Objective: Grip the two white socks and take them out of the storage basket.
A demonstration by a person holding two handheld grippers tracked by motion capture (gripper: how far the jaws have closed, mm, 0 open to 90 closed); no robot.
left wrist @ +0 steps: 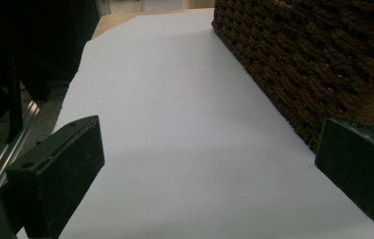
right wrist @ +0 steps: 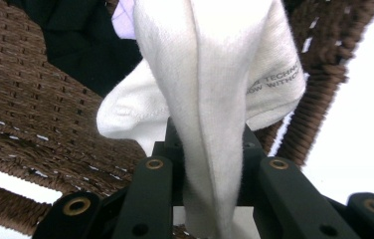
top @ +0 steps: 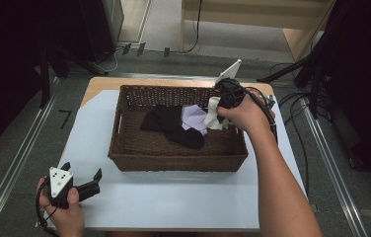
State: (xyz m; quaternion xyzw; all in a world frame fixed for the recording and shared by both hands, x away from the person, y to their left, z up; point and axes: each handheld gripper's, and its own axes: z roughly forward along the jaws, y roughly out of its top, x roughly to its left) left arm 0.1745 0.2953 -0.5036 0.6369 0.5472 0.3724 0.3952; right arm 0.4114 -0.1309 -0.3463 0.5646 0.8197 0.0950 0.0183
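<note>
We see a wide brown wicker basket [top: 178,160] sitting on the white sheet [top: 173,197] that covers the table, with a black garment [top: 173,126] and a pale lilac cloth [top: 194,117] lying inside it. Our right gripper [top: 221,114] hangs over the basket's right end with its jaws clamped on a white sock [right wrist: 215,89], which dangles above the weave. Our left gripper [top: 87,185] rests on the sheet near the basket's front left corner, jaws apart around nothing.

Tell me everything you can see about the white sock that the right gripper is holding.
The white sock is soft knit fabric with small grey lettering printed near one edge. It is pinched in a fold by the shut right gripper, draped and hanging loosely, over the right end of the brown wicker basket.
</note>
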